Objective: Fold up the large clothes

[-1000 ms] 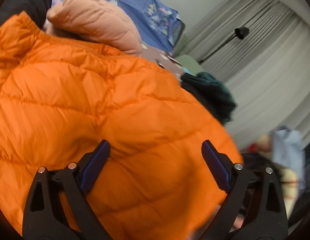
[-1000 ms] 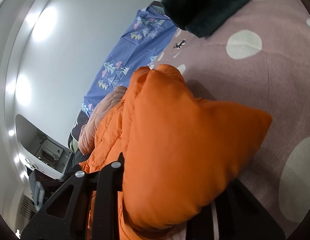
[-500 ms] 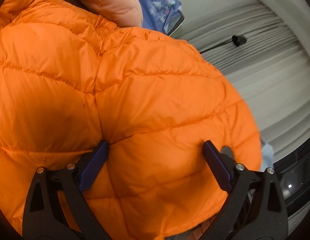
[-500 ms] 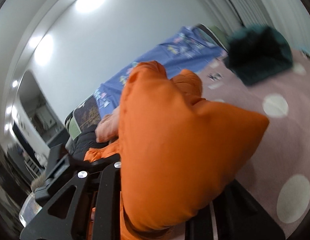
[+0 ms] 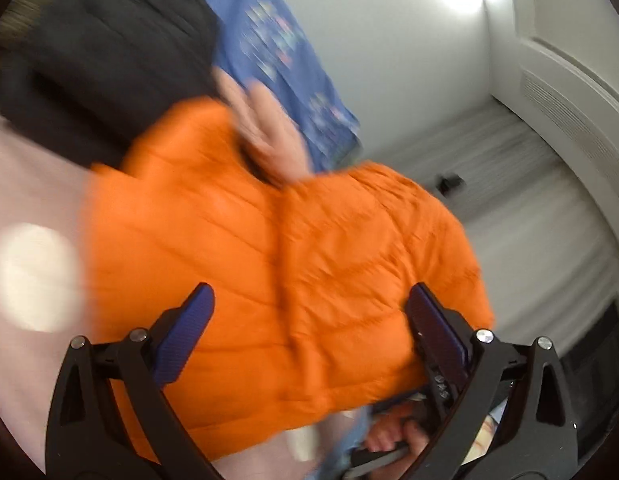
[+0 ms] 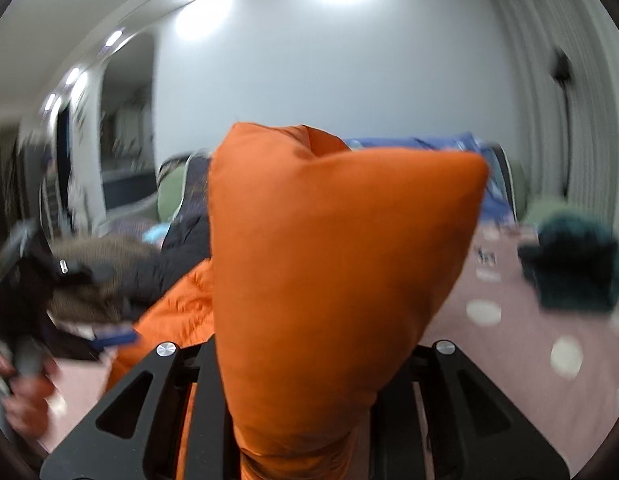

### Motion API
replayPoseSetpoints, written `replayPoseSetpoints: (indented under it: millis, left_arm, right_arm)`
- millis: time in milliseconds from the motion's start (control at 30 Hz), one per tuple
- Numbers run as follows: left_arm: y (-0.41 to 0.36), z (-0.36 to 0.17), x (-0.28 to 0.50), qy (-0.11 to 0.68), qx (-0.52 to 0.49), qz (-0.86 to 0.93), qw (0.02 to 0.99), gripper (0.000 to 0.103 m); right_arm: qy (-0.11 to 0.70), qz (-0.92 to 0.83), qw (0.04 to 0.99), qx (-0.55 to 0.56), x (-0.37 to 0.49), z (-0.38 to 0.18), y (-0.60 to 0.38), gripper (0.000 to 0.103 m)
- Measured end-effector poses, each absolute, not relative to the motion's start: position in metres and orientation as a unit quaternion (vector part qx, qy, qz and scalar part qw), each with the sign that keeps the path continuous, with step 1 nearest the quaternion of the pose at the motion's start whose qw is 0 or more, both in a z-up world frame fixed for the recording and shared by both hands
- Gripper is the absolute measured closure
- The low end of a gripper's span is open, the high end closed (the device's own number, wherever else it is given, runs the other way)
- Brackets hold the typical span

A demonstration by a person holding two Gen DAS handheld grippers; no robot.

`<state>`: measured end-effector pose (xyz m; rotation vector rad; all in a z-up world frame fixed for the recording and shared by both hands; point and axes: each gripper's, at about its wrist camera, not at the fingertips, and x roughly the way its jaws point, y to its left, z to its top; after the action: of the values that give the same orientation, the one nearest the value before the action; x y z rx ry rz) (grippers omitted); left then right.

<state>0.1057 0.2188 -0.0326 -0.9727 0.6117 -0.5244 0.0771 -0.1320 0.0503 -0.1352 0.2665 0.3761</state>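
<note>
Garment: a bright orange quilted puffer jacket (image 5: pixel 277 280), stitched into puffy channels, its fabric smooth and slightly glossy; motion blur softens the stitching.
Garment position: the body spreads over a pink bedspread with pale round dots (image 6: pixel 549 328); one padded corner (image 6: pixel 333 280) is lifted upright and fills the middle of the right wrist view.
Right gripper (image 6: pixel 309 412): jaws pressed onto the base of the raised orange corner, pinching the padding between them; the fingertips are hidden by the fabric.
Left gripper (image 5: pixel 309 320): blue-padded fingers (image 5: pixel 185 332) spread wide over the jacket's quilted surface, nothing between them.
Behind the jacket: a black garment (image 5: pixel 109 56) and a peach-coloured padded garment (image 5: pixel 269 128), both blurred.
Background: a blue patterned cloth (image 5: pixel 285 60) against a white wall (image 6: pixel 329 80).
Far right of bedspread: a dark green bundled garment (image 6: pixel 573 264), well apart from the jacket.
</note>
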Motion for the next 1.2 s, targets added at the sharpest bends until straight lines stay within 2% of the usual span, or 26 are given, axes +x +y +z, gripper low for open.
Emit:
replayPoseSetpoints:
  millis: [133, 233, 333, 500, 533, 567, 633, 667, 800, 900, 967, 1033, 1100, 1200]
  left_arm:
    - [0.25, -0.059, 0.097, 0.286, -0.503, -0.228, 0.783, 0.004]
    - [0.246, -0.081, 0.106, 0.296, -0.529, -0.223, 0.763, 0.005]
    - [0.234, -0.102, 0.119, 0.315, -0.547, -0.234, 0.739, 0.006]
    - [0.238, -0.111, 0.111, 0.301, -0.563, -0.231, 0.734, 0.008]
    - [0.242, -0.112, 0.103, 0.299, -0.565, -0.229, 0.735, 0.008]
    - [0.247, -0.109, 0.096, 0.298, -0.563, -0.222, 0.739, 0.008]
    - [0.254, -0.099, 0.084, 0.295, -0.551, -0.211, 0.752, 0.008]
    - [0.259, -0.089, 0.075, 0.289, -0.544, -0.207, 0.76, 0.007]
    - [0.267, -0.036, 0.053, 0.256, -0.512, -0.205, 0.794, 0.006]
    - [0.26, 0.014, 0.046, 0.236, -0.472, -0.218, 0.821, 0.006]
    - [0.243, 0.047, 0.05, 0.225, -0.441, -0.24, 0.835, 0.006]
    - [0.218, 0.07, 0.062, 0.224, -0.411, -0.251, 0.847, 0.012]
    - [0.194, 0.088, 0.073, 0.236, -0.375, -0.253, 0.86, 0.036]
    - [0.158, 0.101, 0.103, 0.277, -0.338, -0.247, 0.865, 0.037]
  right_arm:
    - [0.145, 0.225, 0.952, -0.148, 0.074, 0.041, -0.091, 0.082]
    - [0.162, 0.255, 0.936, -0.181, 0.072, 0.028, -0.068, 0.082]
    - [0.198, 0.28, 0.917, -0.205, 0.076, 0.006, -0.051, 0.077]
    - [0.23, 0.284, 0.903, -0.225, 0.07, -0.022, -0.034, 0.058]
    - [0.236, 0.286, 0.901, -0.224, 0.07, -0.024, -0.036, 0.052]
    - [0.238, 0.293, 0.899, -0.224, 0.067, -0.024, -0.038, 0.04]
    - [0.243, 0.321, 0.89, -0.214, 0.056, -0.022, -0.038, 0.022]
    - [0.242, 0.334, 0.888, -0.201, 0.05, -0.021, -0.031, 0.021]
    - [0.257, 0.419, 0.87, -0.04, 0.035, -0.003, -0.069, 0.024]
    - [0.262, 0.435, 0.86, 0.048, 0.034, 0.002, -0.092, 0.041]
    - [0.27, 0.435, 0.853, 0.104, 0.041, -0.001, -0.105, 0.058]
    - [0.271, 0.437, 0.845, 0.15, 0.044, -0.003, -0.113, 0.067]
    - [0.272, 0.44, 0.836, 0.182, 0.043, -0.005, -0.118, 0.069]
    - [0.272, 0.439, 0.841, 0.162, 0.035, -0.004, -0.11, 0.069]
